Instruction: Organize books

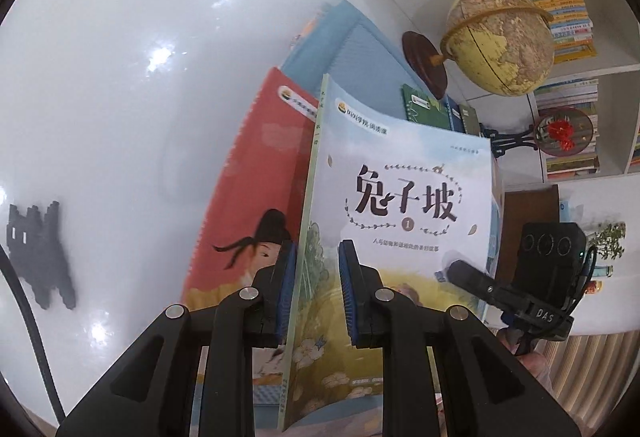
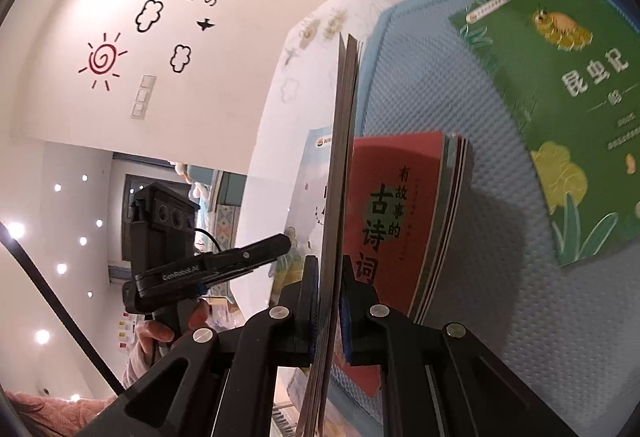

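Both grippers — left gripper point(image 1: 318, 289), right gripper point(image 2: 329, 301) — clamp pale-blue book point(image 1: 400, 197) (upright).

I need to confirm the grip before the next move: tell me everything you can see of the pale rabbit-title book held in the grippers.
The pale book is a thin softcover with a sky-blue and white cover, bold black characters, a circled 1, flowers and a yellow field low down, and a light green spine. It is held upright above the blue mat. The left gripper pinches its spine edge; the right gripper pinches the page edge, seen edge-on. A red book lies just behind it.
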A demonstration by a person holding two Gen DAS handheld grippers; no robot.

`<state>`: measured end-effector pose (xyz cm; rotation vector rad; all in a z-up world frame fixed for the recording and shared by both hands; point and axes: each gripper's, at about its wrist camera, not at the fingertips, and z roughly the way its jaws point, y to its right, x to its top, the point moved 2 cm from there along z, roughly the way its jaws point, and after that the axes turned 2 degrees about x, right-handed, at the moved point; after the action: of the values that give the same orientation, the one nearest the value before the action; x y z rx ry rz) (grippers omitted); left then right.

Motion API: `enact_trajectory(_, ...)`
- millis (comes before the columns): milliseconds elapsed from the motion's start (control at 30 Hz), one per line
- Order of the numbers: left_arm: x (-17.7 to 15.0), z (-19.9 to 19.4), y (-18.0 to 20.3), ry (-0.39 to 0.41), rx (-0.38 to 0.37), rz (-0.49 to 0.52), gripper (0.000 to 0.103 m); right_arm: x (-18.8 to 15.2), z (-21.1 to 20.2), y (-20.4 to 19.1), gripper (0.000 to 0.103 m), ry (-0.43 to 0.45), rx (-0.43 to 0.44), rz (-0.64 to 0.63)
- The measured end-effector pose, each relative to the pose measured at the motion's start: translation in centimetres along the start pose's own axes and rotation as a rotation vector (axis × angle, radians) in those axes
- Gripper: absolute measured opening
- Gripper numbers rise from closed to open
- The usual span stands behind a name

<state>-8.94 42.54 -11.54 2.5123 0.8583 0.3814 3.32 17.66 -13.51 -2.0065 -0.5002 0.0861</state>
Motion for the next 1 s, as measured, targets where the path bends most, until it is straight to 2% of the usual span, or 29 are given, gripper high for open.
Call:
enact_trajectory(200, 0.1, 0.3, -1.1, -0.012, -0.009, -0.014, 0.017, -1.1, -0.1, 0.5, 0.009, -0.016, -0.026, 0.026)
enact_trajectory(333, 0.0, 0.6, -1.7, -0.014, 0.023, -0.009, 0.017, -1.1, 0.5, 0.7, 0.010, -0.012, -0.056, 0.060)
enact_trajectory(533, 0.1, 0.2, -3.7, 0.008, 0.045, -0.063, 0.017, -1.7, 2.3, 0.4, 0.010, -0.030, -0.090, 0.083)
enact_trajectory(800, 0.5, -0.1, -4.0, 0.027, 0.070, -0.068, 0.018, -2.1, 3.0, 1.1, 0.012, -0.040, -0.122, 0.109)
enact_trajectory(867, 0.4, -0.1, -4.1, 0.031, 0.075, -0.082, 0.021, -2.0, 3.6, 1.0, 0.016, -0.041, -0.142, 0.127)
enact_trajectory(933, 0.4, -0.3, -4.3, 0.033, 0.134, -0.089, 0.024, -1.9, 3.4, 1.3, 0.020, -0.024, -0.125, 0.167)
enact_trajectory(967, 0.5, -0.4, -4.6, 0.035, 0.185, -0.100, 0.024, -1.8, 3.5, 1.3, 0.026, -0.024, -0.114, 0.175)
enact_trajectory(1000, 0.5, -0.5, -4.8, 0.037, 0.203, -0.109, 0.024, -1.8, 3.4, 1.2, 0.034, -0.020, -0.110, 0.175)
